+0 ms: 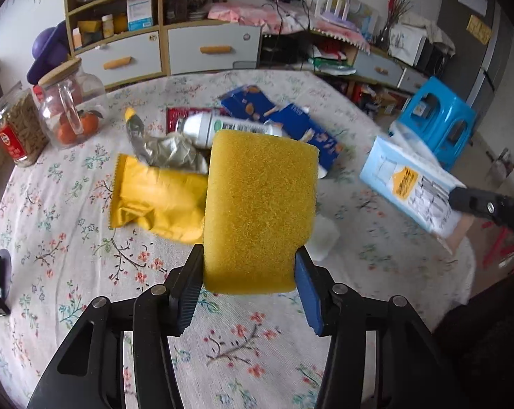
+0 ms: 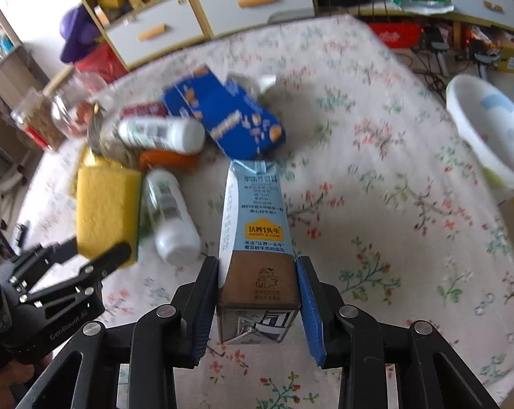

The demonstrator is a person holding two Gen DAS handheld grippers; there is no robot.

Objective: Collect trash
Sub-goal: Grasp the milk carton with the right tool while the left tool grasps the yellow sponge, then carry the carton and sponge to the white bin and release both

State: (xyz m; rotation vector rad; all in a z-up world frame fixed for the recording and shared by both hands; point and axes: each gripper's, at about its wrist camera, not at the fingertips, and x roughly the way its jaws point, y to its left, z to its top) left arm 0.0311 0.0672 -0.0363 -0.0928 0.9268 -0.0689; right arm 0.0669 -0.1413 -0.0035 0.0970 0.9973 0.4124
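Observation:
My left gripper [image 1: 249,253] is shut on a thick yellow sponge [image 1: 260,204], held above the floral tablecloth [image 1: 86,259]; the sponge [image 2: 107,208] and that gripper [image 2: 98,251] also show at the left of the right wrist view. My right gripper [image 2: 257,266] is shut on a light blue milk carton [image 2: 257,218] by its brown base end. In the left wrist view the carton [image 1: 406,184] is at the right, with one black finger [image 1: 478,201] on it. Trash on the table: a yellow packet [image 1: 154,197], a silver wrapper [image 1: 168,150], white bottles [image 2: 171,218] [image 2: 161,134] and a blue box [image 2: 229,116].
Two glass jars [image 1: 18,129] [image 1: 73,109] stand at the table's far left. A white basin [image 2: 488,129] sits off the right edge. A blue stool [image 1: 434,116] is on the floor beyond. Cabinets with drawers [image 1: 212,47] line the back wall.

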